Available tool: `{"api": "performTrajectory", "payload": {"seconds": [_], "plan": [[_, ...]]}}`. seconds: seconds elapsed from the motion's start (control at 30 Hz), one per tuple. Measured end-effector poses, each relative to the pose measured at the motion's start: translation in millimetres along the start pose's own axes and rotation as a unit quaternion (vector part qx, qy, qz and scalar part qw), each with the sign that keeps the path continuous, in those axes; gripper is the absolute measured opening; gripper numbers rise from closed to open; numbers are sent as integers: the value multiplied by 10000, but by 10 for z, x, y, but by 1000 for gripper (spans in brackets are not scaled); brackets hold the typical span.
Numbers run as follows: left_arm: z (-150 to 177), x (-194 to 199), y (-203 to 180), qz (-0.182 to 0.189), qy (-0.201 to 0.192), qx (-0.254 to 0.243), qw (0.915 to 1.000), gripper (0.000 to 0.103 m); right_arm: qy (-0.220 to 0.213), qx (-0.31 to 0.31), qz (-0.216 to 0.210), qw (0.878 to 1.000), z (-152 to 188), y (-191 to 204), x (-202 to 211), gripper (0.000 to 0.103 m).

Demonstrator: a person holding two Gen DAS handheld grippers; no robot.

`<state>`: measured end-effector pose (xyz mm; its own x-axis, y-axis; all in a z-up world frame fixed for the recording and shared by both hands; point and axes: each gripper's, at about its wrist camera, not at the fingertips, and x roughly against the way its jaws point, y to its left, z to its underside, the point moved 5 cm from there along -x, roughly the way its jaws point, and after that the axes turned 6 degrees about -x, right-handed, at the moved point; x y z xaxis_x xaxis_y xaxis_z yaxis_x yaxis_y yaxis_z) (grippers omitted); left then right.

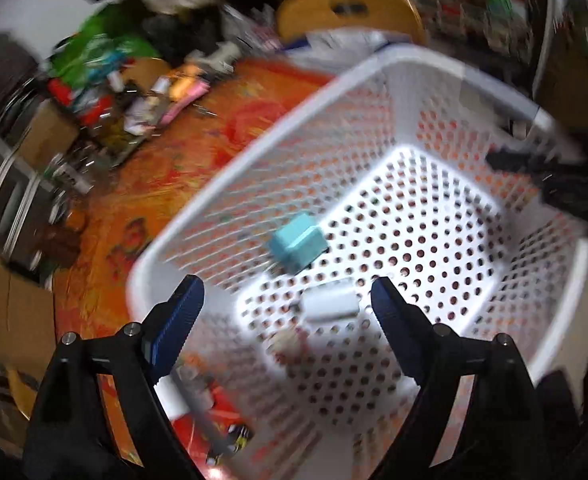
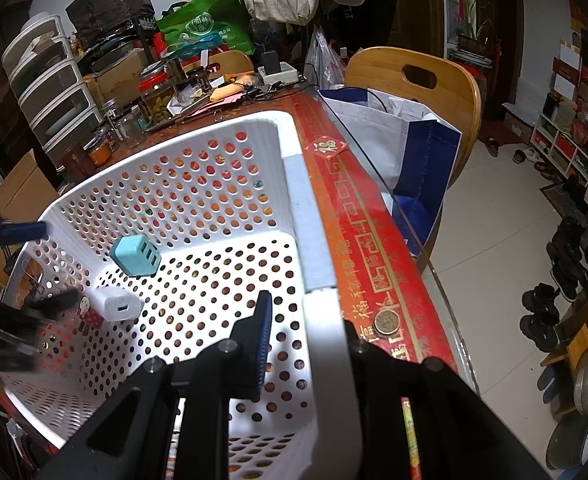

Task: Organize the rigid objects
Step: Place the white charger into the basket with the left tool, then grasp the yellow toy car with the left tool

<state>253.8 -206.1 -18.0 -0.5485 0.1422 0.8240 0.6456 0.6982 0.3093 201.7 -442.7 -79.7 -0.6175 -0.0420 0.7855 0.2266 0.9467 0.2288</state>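
A white perforated basket (image 1: 373, 80) (image 2: 317, 248) stands on the red-orange table. Inside lie a teal USB charger (image 1: 297, 244) (image 2: 136, 256), a white charger (image 1: 329, 304) (image 2: 118, 304) and a small red-and-white item (image 2: 90, 314). My left gripper (image 1: 288, 300) is open and empty above the basket's near side; the view is blurred by motion. My right gripper (image 2: 305, 320) is shut on the basket's right rim, one finger inside the wall, one outside. The left gripper's fingers (image 2: 26, 230) show at the left edge of the right wrist view.
Jars (image 2: 158, 96), bags, boxes and clutter crowd the table's far end. A wooden chair (image 2: 417, 80) with a blue-white bag (image 2: 409, 140) stands beside the table. A coin (image 2: 387, 322) lies on the table border near the glass edge. Tiled floor with shoes is at right.
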Motion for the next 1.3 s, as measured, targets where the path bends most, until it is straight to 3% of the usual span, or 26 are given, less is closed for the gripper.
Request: {"api": "performTrajectory", "payload": {"seconds": [0.03, 0.1, 0.17, 0.27, 0.33, 0.47, 0.63, 1.03, 1.1, 1.17, 1.3], "plan": [[80, 143, 142, -64, -167, 206, 9996, 87, 2, 1, 4, 10000, -1, -1, 1, 21], [402, 472, 506, -453, -528, 783, 9945, 103, -6, 2, 4, 10000, -11, 2, -2, 21], [769, 615, 776, -724, -628, 1313, 9867, 103, -17, -5, 3, 10000, -16, 2, -2, 21], [1399, 546, 1024, -787, -436, 2056, 9745, 103, -47, -8, -11, 10000, -16, -1, 0, 21], [1809, 324, 1074, -702, -97, 2446, 9670, 103, -50, 3, -10, 10000, -17, -2, 3, 21], [2213, -95, 976, -309, 285, 2812, 9587, 103, -36, 0, 8, 10000, -31, -6, -5, 21], [2249, -361, 770, -58, 223, 3088, 9509, 103, -31, -40, 14, 10000, -23, -11, -4, 21], [2152, -706, 623, -448, 288, 3268, 9436, 102, -7, -42, 49, 10000, -22, -7, -3, 21], [2157, -682, 631, -496, 234, 3289, 9428, 95, -5, -39, 50, 10000, -22, -9, -3, 21], [2145, -622, 639, -550, 112, 3261, 9437, 62, -6, -41, 50, 10000, -21, -9, -2, 21], [2169, -518, 652, -828, 43, 3143, 9457, 62, 0, -41, 40, 10000, -20, -9, -2, 21]]}}
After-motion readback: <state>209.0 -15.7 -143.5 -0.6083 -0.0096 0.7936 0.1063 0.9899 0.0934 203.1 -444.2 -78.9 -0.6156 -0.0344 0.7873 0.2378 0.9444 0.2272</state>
